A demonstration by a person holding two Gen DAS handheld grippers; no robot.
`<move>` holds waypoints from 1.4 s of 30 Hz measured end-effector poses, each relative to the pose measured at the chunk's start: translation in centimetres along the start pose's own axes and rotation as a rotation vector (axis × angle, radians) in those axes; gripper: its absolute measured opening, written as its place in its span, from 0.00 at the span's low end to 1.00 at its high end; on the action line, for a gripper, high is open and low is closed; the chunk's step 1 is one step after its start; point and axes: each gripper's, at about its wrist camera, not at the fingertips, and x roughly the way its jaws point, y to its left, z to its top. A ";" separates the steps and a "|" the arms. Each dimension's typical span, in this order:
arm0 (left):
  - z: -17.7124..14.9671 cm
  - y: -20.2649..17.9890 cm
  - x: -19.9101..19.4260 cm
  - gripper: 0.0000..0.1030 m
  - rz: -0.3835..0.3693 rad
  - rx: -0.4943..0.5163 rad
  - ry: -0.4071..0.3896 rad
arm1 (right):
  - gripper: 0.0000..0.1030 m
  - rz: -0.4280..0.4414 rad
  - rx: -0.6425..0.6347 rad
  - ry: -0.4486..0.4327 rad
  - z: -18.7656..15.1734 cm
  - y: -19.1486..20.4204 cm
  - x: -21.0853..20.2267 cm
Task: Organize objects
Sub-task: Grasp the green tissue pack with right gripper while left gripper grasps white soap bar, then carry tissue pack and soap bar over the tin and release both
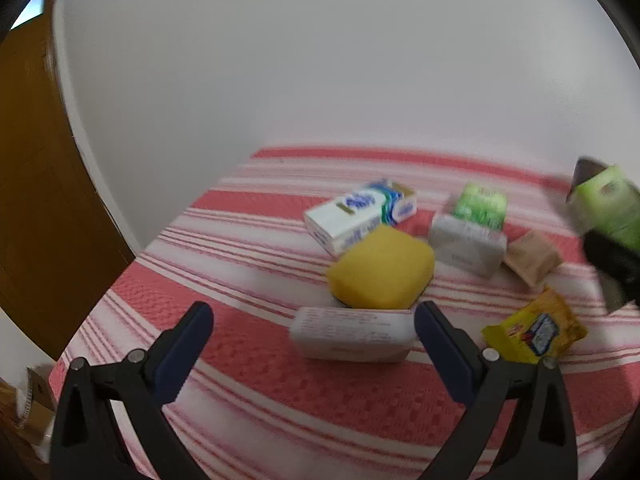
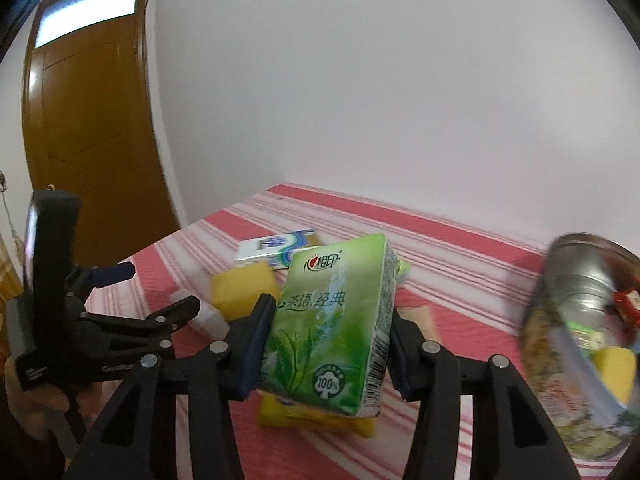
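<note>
My right gripper [image 2: 330, 312] is shut on a green tissue pack [image 2: 332, 280], held upright above the red and white striped cloth [image 2: 460, 248]. The left wrist view catches the same pack [image 1: 608, 204] blurred at its right edge. My left gripper [image 1: 314, 318] is open and low over the cloth, with a white pack [image 1: 352, 334] lying just beyond its fingertips, untouched. A yellow sponge [image 1: 380, 268] rests against that pack's far side. From the right wrist the left gripper [image 2: 152, 292] shows at the left, held by a hand.
On the cloth lie a blue and white tissue pack [image 1: 360, 216], a green pack on a white one [image 1: 468, 244], a brown packet [image 1: 532, 258] and a yellow packet [image 1: 536, 330]. A metal bowl [image 2: 580, 280] holding several items stands right. White wall behind, wooden door [image 2: 92, 120] left.
</note>
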 end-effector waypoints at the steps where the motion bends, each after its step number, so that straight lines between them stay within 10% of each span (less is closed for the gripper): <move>1: 0.2 -0.2 0.9 0.99 0.005 0.004 0.027 | 0.52 -0.006 0.004 0.004 0.0 -0.4 0.0; 6: 0.5 -0.6 3.8 0.99 0.002 -0.004 0.143 | 0.52 0.010 0.082 0.030 0.3 -2.2 0.3; 10: 0.4 -0.5 4.9 0.69 -0.063 -0.024 0.183 | 0.52 -0.002 0.088 0.036 0.3 -2.3 0.1; 14: 0.2 -0.1 4.7 0.69 -0.044 -0.049 0.181 | 0.52 -0.001 0.097 0.034 0.2 -2.5 0.2; 28: 0.6 1.4 -2.2 0.69 -0.021 -0.264 -0.126 | 0.52 -0.084 0.147 -0.169 1.2 -5.4 -4.7; 42: 5.6 -13.4 -5.1 0.69 -0.208 -0.110 -0.246 | 0.52 -0.267 0.199 -0.273 0.8 -14.4 -10.5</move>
